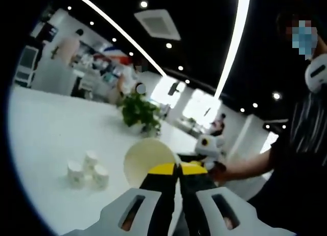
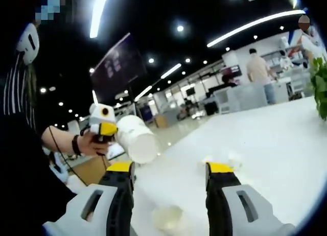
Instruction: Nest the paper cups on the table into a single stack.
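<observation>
Left gripper [image 1: 178, 168] clamped on held cup [image 1: 146, 160], mouth toward the lens, lower centre. Three cups [image 1: 88, 170] lower left on table [image 1: 46, 128]. Right gripper [image 2: 170, 167] spread, empty, above a blurred cup [image 2: 167, 217].

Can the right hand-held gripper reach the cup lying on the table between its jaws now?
Probably yes: the right hand-held gripper is open, and nothing stands between its jaws and the cup on the table.

Open-plan office or showroom: long white table [image 1: 46, 134], ceiling light strips [image 1: 232, 47], potted plant [image 1: 139, 112].
</observation>
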`<state>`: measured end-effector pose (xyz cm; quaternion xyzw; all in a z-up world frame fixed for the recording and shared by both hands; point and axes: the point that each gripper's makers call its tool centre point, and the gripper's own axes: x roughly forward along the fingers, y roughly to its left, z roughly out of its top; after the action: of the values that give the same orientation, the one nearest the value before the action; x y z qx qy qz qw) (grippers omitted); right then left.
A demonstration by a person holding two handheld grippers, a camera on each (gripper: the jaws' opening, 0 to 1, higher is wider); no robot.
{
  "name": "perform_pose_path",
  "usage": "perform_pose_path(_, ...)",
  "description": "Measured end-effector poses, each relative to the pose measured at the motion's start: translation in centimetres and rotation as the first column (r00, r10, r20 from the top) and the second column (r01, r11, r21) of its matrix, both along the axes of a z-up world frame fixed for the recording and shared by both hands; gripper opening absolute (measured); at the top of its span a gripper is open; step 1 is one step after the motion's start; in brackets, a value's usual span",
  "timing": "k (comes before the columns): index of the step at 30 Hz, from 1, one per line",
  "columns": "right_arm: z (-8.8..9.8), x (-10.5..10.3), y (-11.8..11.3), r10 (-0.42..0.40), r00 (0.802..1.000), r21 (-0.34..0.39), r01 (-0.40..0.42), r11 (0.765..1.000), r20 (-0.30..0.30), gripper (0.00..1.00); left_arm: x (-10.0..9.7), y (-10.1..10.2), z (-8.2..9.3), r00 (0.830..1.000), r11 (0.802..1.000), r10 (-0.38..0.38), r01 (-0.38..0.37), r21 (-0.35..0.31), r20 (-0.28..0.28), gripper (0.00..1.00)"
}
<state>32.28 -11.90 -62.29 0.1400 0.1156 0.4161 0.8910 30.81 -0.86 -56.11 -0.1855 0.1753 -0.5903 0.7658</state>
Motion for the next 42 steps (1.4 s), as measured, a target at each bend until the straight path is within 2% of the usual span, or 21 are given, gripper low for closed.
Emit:
perform_pose_path(3, 0.0, 0.2, -0.5, -0.024, 1.0, 0.026, 0.024, 0.999, -0.013, 0.6, -0.1, 0.0, -0.4, 1.0, 1.0, -0.008, 0.007, 0.026, 0.004, 0.0)
perform_pose_path(6, -0.5, 0.4, -1.0, -0.039, 0.999, -0.031, 0.039, 0.999, -0.004, 0.64, -0.2, 0.0, -0.6, 1.0, 0.999, -0.018, 0.017, 0.043, 0.009, 0.0)
perform_pose_path(15, -1.4, 0.8, -2.3, -0.082, 0.996, -0.051, 0.081, 0.995, -0.021, 0.78, -0.6, -0.6, -1.0, 0.998, 0.994, -0.047, 0.042, 0.105, 0.046, 0.0)
perform_pose_path(18, -1.5, 1.0, -2.6, -0.088, 0.996, -0.05, 0.086, 0.995, -0.026, 0.86, -0.6, -0.6, -1.1, 0.998, 0.994, -0.045, 0.04, 0.106, 0.047, 0.0)
perform_pose_path(21, -1.7, 1.2, -2.9, -0.103, 0.994, -0.062, 0.101, 0.993, -0.028, 0.99, -0.6, -0.6, -1.1, 0.998, 0.993, -0.046, 0.04, 0.111, 0.051, 0.0)
perform_pose_path(22, -2.3, 1.3, -3.3, -0.113, 0.993, -0.104, 0.108, 0.989, -0.041, 0.99, -0.6, -0.6, -1.2, 0.998, 0.993, -0.046, 0.04, 0.113, 0.049, 0.0)
perform_pose_path(23, -2.0, 1.5, -3.1, -0.103, 0.995, -0.1, 0.101, 0.99, -0.013, 1.0, -0.6, -0.6, -1.2, 0.998, 0.993, -0.046, 0.04, 0.113, 0.048, 0.0)
perform_pose_path(24, -2.2, 1.3, -3.0, -0.096, 0.995, -0.104, 0.093, 0.99, -0.026, 1.0, -0.5, -0.5, -1.3, 0.998, 0.992, -0.045, 0.039, 0.116, 0.048, 0.0)
perform_pose_path(29, -2.6, 1.1, -2.4, -0.07, 0.998, -0.16, 0.067, 0.985, -0.009, 1.0, -0.6, -0.5, -1.6, 0.997, 0.989, -0.052, 0.044, 0.141, 0.056, 0.0)
perform_pose_path(33, -2.7, 1.1, -2.4, -0.065, 0.998, -0.177, 0.063, 0.982, -0.003, 1.0, -0.7, -0.5, -1.2, 0.995, 0.987, -0.06, 0.047, 0.152, 0.078, 0.0)
perform_pose_path(38, -3.0, 1.2, -2.7, -0.069, 0.998, -0.192, 0.067, 0.979, -0.003, 1.0, -0.7, -0.6, -1.5, 0.985, 0.968, -0.103, 0.067, 0.243, 0.138, 0.0)
perform_pose_path(42, -3.2, 1.2, -2.6, -0.056, 0.998, -0.249, 0.06, 0.967, 0.023, 1.0, -1.1, -0.8, -2.3, 0.971, 0.943, -0.164, 0.103, 0.316, 0.175, 0.0)
